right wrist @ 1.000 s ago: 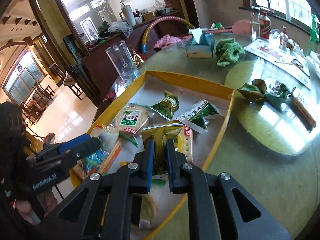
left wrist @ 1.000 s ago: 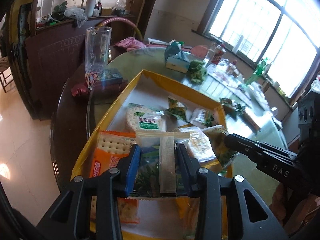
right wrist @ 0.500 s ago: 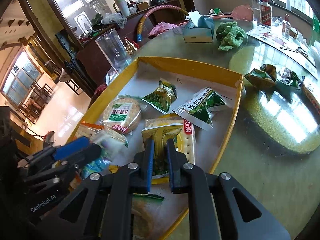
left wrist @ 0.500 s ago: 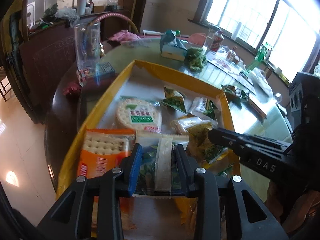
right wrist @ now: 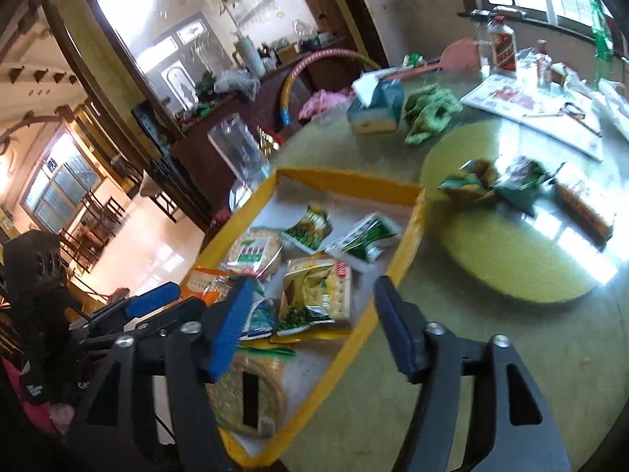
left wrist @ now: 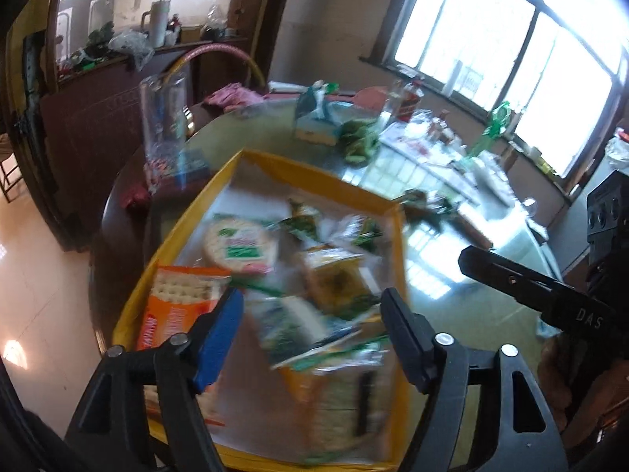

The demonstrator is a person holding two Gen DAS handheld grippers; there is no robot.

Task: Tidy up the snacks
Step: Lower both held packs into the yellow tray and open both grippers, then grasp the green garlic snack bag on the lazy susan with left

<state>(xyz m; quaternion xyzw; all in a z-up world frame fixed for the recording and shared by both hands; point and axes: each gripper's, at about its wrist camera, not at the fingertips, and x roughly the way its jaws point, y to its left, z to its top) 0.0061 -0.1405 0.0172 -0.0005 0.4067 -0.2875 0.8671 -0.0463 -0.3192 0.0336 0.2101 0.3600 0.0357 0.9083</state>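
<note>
A yellow-rimmed tray [left wrist: 314, 173] [right wrist: 346, 176] on the green table holds several snack packets: a round cracker pack [left wrist: 240, 246] [right wrist: 255, 252], an orange cracker pack [left wrist: 177, 306], green pea packets [right wrist: 310, 225] and a yellow biscuit pack [right wrist: 318, 287]. My left gripper [left wrist: 312, 326] is open above the tray's near end, over a blurred green packet [left wrist: 298, 328] lying in the tray. My right gripper [right wrist: 310, 322] is open and empty above the tray's near right rim. Loose green packets [right wrist: 495, 185] lie on the table right of the tray.
A clear glass pitcher [left wrist: 163, 118] [right wrist: 240, 153] stands left of the tray's far corner. A tissue box [right wrist: 375, 106], a green cloth [right wrist: 430, 112], bottles [right wrist: 503, 45] and papers [right wrist: 530, 112] sit at the far side. The right gripper's finger [left wrist: 530, 291] shows in the left wrist view.
Both grippers have opened. The left let go of its green packet and the right let go of its packet, both now lying in the tray. Both grippers have pulled back and up.
</note>
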